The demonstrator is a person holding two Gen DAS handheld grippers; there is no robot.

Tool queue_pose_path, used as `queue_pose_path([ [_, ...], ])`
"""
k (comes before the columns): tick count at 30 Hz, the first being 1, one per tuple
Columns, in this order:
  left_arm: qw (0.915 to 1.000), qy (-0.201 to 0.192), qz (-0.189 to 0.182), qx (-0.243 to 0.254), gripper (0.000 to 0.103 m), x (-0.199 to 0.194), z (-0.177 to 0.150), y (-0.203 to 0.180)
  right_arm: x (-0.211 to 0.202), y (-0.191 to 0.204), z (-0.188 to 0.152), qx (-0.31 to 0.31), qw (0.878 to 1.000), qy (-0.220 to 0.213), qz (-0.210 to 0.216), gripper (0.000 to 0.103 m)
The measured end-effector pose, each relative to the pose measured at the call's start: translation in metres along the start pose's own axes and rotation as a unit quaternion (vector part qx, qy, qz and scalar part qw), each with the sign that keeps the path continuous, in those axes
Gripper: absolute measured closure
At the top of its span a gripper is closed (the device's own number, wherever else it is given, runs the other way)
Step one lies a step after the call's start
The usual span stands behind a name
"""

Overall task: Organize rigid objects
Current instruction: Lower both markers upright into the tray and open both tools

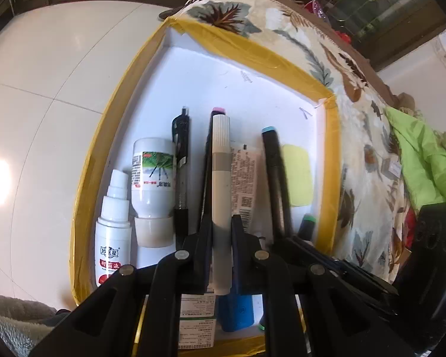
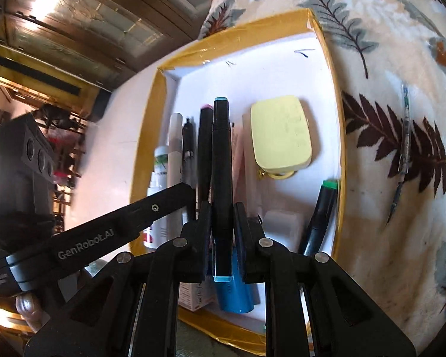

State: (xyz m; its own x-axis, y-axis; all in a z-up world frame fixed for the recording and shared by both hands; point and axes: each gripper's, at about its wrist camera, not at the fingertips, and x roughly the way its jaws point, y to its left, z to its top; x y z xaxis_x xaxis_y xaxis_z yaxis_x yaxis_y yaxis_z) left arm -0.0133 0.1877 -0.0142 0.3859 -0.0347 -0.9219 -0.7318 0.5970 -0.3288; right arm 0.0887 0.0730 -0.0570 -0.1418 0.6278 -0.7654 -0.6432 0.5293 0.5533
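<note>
Bright daylight, floor [image 1: 29,119] glare, fisheye-bent edges, slight motion blur

1. Left gripper [image 1: 221,223]: pointing steeply down, fingers toward 12 o'clock, jaws clamped on a white marker [image 1: 221,178].
2. Right gripper [image 2: 222,217]: angled down, jaws clamped on a black marker [image 2: 222,160].

Yellow-edged white tray [image 1: 309,68], leaf-patterned cloth [image 1: 365,154], pale yellow case [image 2: 279,131], white marker [image 1: 221,184]

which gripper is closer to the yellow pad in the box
Right. The right gripper, shut on a black marker, is beside the yellow pad. The left gripper, holding a white marker, is farther over toward the bottles.
</note>
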Motion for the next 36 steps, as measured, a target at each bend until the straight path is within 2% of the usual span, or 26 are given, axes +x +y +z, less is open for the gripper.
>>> queue_pose_path([
  [8,0.9999,0.000,0.015,-0.008,0.092,0.004,0.002,0.006,0.001,-0.003,0.003,0.003,1.000,-0.009,-0.001,0.088],
  [16,0.9995,0.007,0.025,-0.017,0.092,0.011,0.004,0.010,0.009,0.001,-0.001,0.001,1.000,0.002,-0.008,0.088],
  [21,0.9994,0.010,0.019,-0.027,0.092,0.011,0.005,0.013,0.012,0.003,0.001,0.003,1.000,0.005,-0.005,0.088],
  [26,0.9991,0.010,0.017,-0.038,0.092,0.010,0.006,0.017,0.022,0.002,0.000,0.011,1.000,0.026,0.007,0.088],
  [29,0.9992,0.013,0.013,-0.037,0.091,0.009,0.005,0.014,0.021,0.003,0.002,0.012,1.000,0.021,0.004,0.088],
  [30,0.9993,0.011,0.011,-0.034,0.089,0.009,0.006,0.013,0.018,0.003,0.003,0.014,1.000,0.017,0.004,0.087],
  [32,0.9995,0.005,0.007,-0.031,0.077,0.006,0.006,0.010,0.013,0.001,0.003,0.020,1.000,0.008,0.010,0.082],
  [33,0.9996,0.003,0.005,-0.029,0.067,0.005,0.007,0.010,0.010,-0.001,0.003,0.025,1.000,0.005,0.015,0.079],
  [34,0.9996,-0.001,0.005,-0.027,0.064,0.003,0.007,0.009,0.007,-0.001,0.004,0.025,0.999,0.002,0.021,0.079],
  [36,0.9996,-0.009,0.009,-0.026,0.064,-0.002,0.008,0.008,-0.001,-0.003,0.008,0.027,0.999,-0.007,0.026,0.080],
])
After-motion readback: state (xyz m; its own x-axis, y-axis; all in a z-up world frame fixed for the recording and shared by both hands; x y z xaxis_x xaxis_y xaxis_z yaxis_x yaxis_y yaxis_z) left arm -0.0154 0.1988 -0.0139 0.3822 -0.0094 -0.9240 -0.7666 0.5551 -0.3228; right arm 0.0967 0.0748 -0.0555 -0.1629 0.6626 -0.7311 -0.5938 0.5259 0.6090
